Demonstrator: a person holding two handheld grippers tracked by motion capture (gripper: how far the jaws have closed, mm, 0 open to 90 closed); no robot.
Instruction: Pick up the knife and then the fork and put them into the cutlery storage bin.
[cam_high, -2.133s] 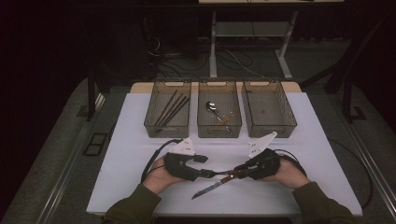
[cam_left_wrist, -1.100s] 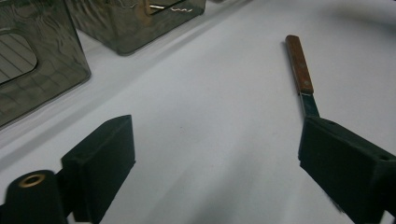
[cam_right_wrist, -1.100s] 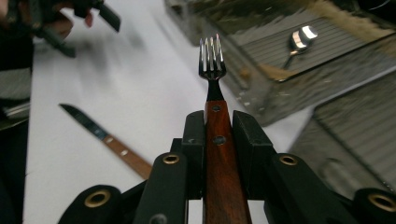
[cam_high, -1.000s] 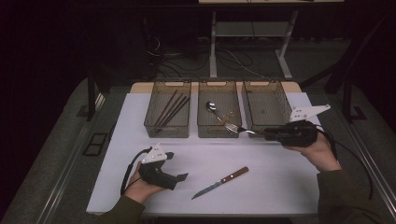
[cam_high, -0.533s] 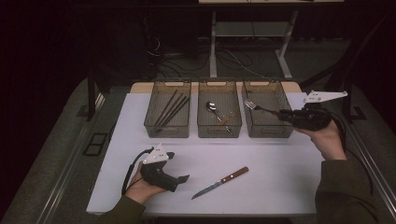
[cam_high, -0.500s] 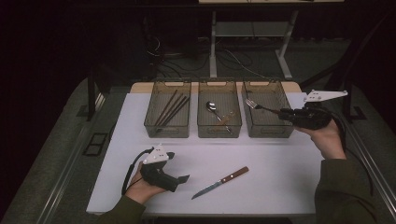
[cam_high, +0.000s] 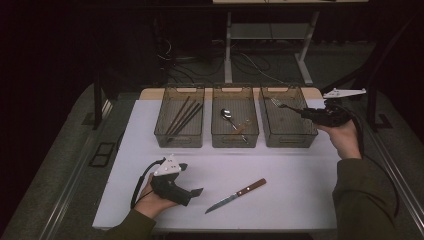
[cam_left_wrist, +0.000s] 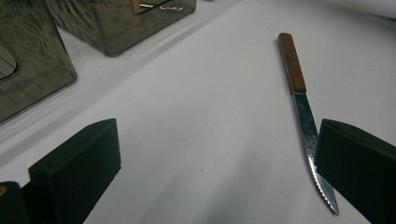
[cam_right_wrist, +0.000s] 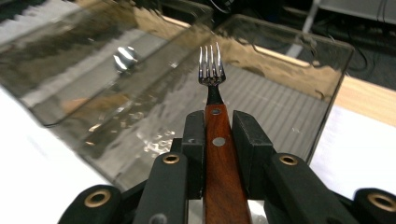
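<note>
A fork (cam_right_wrist: 212, 88) with a wooden handle is clamped between the jaws of my right gripper (cam_right_wrist: 218, 128); its tines point out over the right-hand bin (cam_right_wrist: 299, 100). From above, the right gripper (cam_high: 311, 114) hovers at that bin's (cam_high: 287, 137) right rim, and the fork (cam_high: 278, 104) reaches across it. A wooden-handled knife (cam_high: 236, 195) lies on the white table. My left gripper (cam_high: 196, 191) rests open on the table just left of the knife's tip. In the left gripper view the knife (cam_left_wrist: 301, 112) lies by the right jaw, and nothing sits between the jaws.
Three smoky plastic bins stand in a row at the table's back. The left bin (cam_high: 179, 137) holds dark chopsticks (cam_high: 183, 116). The middle bin (cam_high: 234, 140) holds a spoon (cam_high: 227, 116). The white table (cam_high: 290, 190) has bare room in front of the bins.
My right gripper has carried the fork from in front of the middle bin rightwards and back, over the right bin. The left gripper and the knife have stayed put.
</note>
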